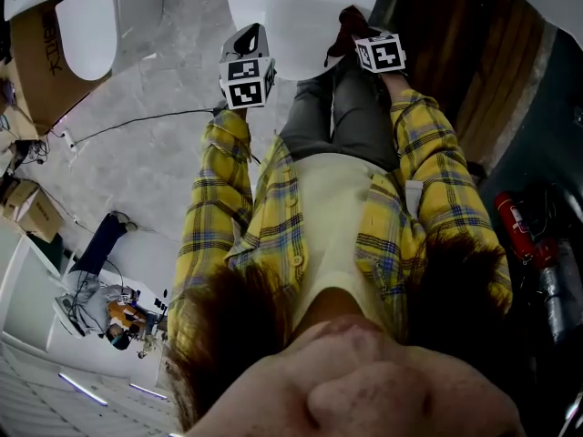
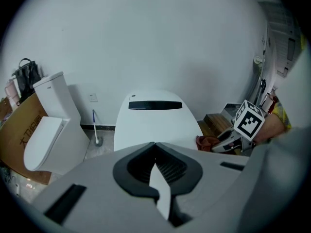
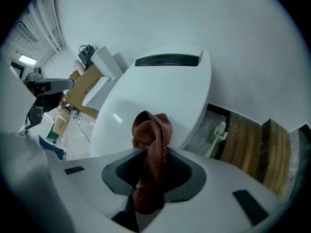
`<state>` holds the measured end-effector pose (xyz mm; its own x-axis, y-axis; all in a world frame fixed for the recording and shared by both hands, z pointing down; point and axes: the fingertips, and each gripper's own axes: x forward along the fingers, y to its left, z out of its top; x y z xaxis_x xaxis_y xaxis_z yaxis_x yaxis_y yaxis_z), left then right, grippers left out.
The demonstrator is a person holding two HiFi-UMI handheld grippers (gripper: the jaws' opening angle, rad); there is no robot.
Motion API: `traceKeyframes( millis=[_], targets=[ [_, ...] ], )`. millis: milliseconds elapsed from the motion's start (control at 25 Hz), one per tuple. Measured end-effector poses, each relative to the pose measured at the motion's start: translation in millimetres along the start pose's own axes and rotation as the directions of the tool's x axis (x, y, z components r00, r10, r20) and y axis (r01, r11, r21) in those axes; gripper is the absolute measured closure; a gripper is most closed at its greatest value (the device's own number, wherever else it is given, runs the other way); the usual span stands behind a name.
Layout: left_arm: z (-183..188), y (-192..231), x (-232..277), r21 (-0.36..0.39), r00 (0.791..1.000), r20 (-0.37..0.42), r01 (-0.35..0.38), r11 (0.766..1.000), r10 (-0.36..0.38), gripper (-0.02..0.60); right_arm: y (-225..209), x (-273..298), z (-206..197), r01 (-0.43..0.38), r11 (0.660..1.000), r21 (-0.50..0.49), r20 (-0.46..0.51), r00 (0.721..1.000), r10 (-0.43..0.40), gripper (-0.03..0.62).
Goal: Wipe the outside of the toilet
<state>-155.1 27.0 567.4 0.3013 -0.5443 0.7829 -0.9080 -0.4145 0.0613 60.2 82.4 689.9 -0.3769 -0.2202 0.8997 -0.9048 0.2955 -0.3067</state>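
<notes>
In the head view, the person's plaid shirt [image 1: 228, 198] fills the middle and hides the near part of the toilet [image 1: 301, 7], which is also cut off at the far edge. A second toilet [image 1: 91, 21] stands far left. In the left gripper view, the left gripper [image 2: 154, 147] is closed on nothing and faces the lid. In the right gripper view, the right gripper [image 3: 149, 154] clamps a brown cloth [image 3: 151, 130] near the lid, with wooden boards [image 3: 252, 140] to the right.

dim, bluish, even indoor light; fisheye views vignette black at corners, near foreground blurred.
</notes>
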Motion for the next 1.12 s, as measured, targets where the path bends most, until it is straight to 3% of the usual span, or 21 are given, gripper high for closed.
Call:
traceKeyframes(
  millis=[200, 360, 640, 1120],
  targets=[
    [4.9, -3.6, -0.1, 0.003, 1.0, 0.02, 0.014, 1.0, -0.014, 0.574, 0.4, -14.6, 3.2, -0.012, 1.0, 0.009, 0.015, 1.0, 0.012, 0.474],
    [12.2, 4.3, -3.4, -0.04, 0.998, 0.06, 0.016, 0.999, -0.013, 0.574, 34.9, -38.0, 25.0, -0.105, 0.994, -0.041, 0.079, 0.991, 0.108, 0.474],
    [10.2, 21.5, -12.0, -0.08, 0.997, 0.076, -0.027, 0.996, 0.033, 0.574, 101.3, -55.9, 47.7, -0.265, 0.962, -0.069, 0.132, 0.953, 0.272, 0.474],
    [-25.4, 61.4, -43.1, -0.17, 0.99, 0.057, -0.117, 0.978, 0.128, 0.574, 216.8, -5.3, 58.3, -0.453, 0.881, -0.139, 0.062, 0.884, 0.464, 0.474]
  ],
)
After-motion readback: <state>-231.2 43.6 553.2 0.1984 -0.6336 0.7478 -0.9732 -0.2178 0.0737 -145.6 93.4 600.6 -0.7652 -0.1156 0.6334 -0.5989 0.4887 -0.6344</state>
